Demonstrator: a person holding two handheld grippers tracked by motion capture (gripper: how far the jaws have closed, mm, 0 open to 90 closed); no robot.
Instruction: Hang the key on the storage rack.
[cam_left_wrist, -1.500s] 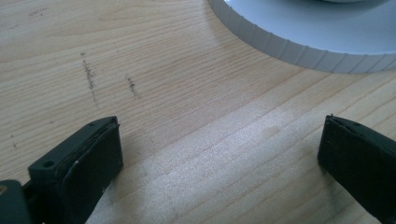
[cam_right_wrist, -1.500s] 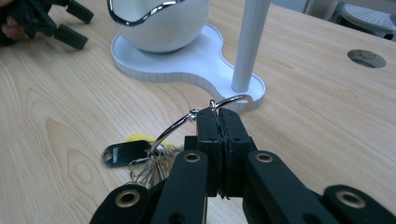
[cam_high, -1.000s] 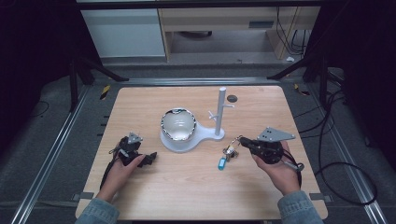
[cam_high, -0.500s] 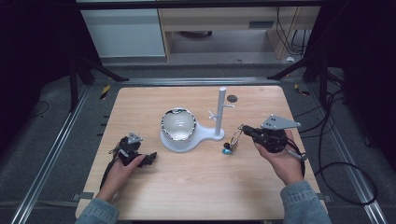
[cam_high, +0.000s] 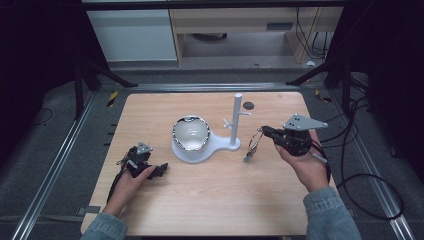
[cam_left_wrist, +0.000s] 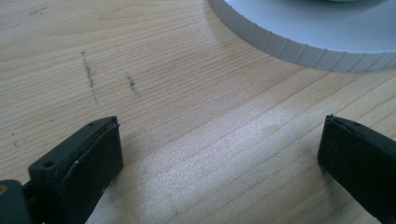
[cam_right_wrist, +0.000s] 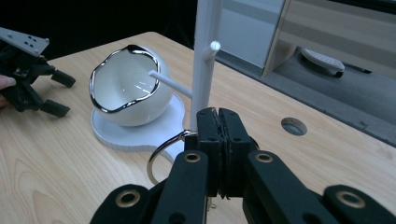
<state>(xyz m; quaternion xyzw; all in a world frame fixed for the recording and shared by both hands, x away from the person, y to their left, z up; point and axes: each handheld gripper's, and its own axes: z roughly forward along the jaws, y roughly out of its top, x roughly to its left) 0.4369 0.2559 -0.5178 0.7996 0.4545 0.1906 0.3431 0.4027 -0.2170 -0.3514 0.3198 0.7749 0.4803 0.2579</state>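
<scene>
The work in hand looks like hanging the key ring (cam_high: 254, 140) on a peg of the white stand (cam_high: 237, 119). Going left to right: the left gripper (cam_high: 161, 170) rests on the table (cam_high: 210, 200), just short of the stand's base, its jaws spread wide with nothing but bare wood between them, as the left gripper view shows. It has no part in this step, so it is best left lying there, clear of the bowl (cam_high: 190, 133).

The bowl sits on the stand's base, and the post rises just to its right with short pegs sticking out sideways. The ring hangs in the air to the right of the post, near it but not touching, with a small tag dangling below.

The right gripper (cam_high: 265, 132) is clenched on the ring's top edge; in the right gripper view the jaws meet flat, with the loop curving out to their left. To do this well, I judge the loop should face the peg tip squarely, slide over it, then be lowered before letting go.

The right hand holds its gripper roughly level above the table, pointing left toward the post, forearm coming in from the lower right
</scene>
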